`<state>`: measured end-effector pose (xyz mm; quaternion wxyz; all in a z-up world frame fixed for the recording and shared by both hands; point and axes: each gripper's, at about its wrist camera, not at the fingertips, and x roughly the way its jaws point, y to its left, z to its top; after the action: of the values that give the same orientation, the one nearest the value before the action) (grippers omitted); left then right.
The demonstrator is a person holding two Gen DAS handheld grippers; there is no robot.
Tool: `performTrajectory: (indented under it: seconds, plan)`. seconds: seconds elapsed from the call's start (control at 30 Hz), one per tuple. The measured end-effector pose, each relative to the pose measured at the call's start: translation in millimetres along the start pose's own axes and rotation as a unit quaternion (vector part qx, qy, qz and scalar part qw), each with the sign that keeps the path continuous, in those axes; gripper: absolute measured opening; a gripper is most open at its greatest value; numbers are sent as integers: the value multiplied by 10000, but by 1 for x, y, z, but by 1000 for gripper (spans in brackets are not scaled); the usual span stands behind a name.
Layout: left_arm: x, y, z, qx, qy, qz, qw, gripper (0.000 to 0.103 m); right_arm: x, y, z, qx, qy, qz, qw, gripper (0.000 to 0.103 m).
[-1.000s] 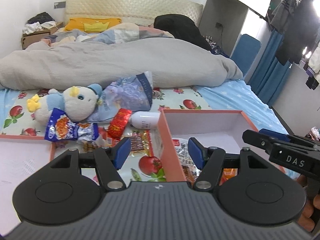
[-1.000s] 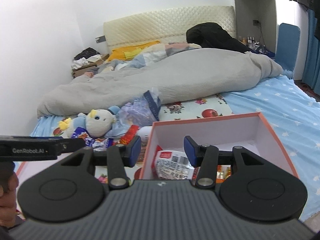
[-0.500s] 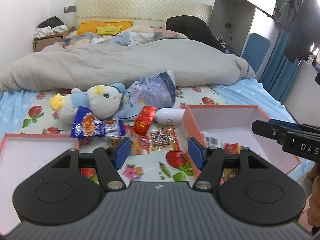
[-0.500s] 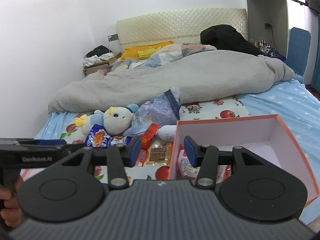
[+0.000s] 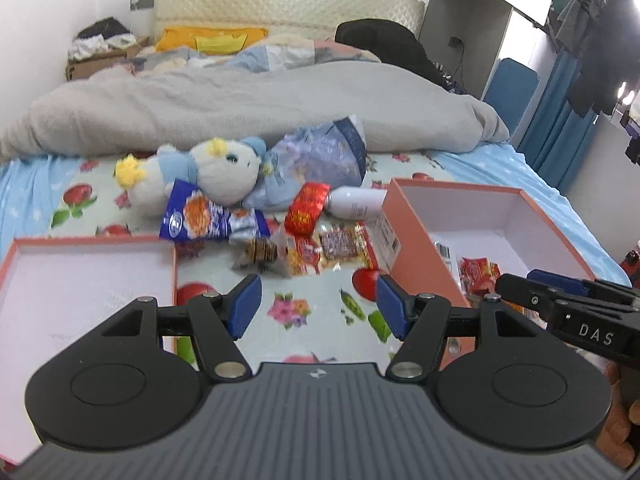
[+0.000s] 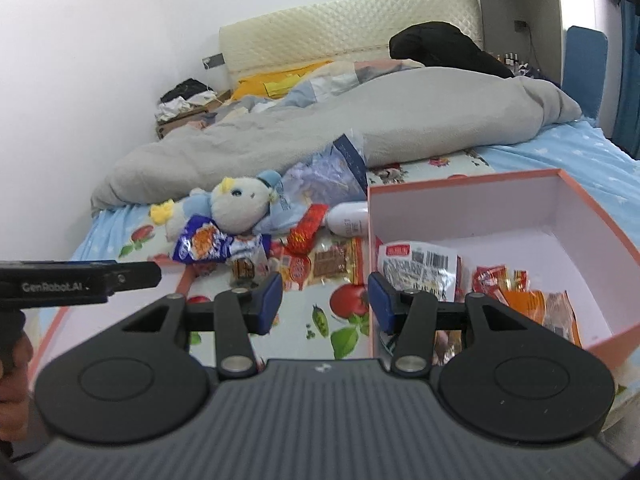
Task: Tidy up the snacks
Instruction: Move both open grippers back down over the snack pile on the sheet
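On a bed, loose snack packets [image 5: 308, 246] lie on the fruit-print sheet [image 5: 316, 312] just left of an open orange box [image 5: 416, 236]; more packets [image 6: 516, 284] sit inside that box. The left gripper [image 5: 318, 304] hangs over the sheet left of the box, jaws apart and empty. The right gripper [image 6: 324, 298] straddles the box's near-left corner, narrower, gripping nothing.

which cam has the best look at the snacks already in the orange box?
Right wrist: it looks down into the orange box, showing the barcode packet and red-orange packets. Left wrist shows only a sliver behind the box wall.
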<state>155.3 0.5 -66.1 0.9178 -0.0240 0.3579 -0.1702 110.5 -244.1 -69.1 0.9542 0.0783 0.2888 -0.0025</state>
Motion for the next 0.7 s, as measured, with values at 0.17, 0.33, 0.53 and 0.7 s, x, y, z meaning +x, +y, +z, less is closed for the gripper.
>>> performTrajectory:
  seconds: [0.17,0.33,0.53,0.7]
  plan:
    - [3,10,-19,-137,159,-87,9997,69,1,12,-20,-53,162,-69,9998,50]
    - [-2,22,-31,-143,250,-168,9994,69,-1,26,-40,-130,249,-88,9996,50]
    - [-1,43,-36,-168,305,-153,9993,69,12,43,-46,-281,197,-173,9993,50]
    - [18,52,-35,-278,399,-106,9988,69,31,52,-44,-393,270,-153,9987,50]
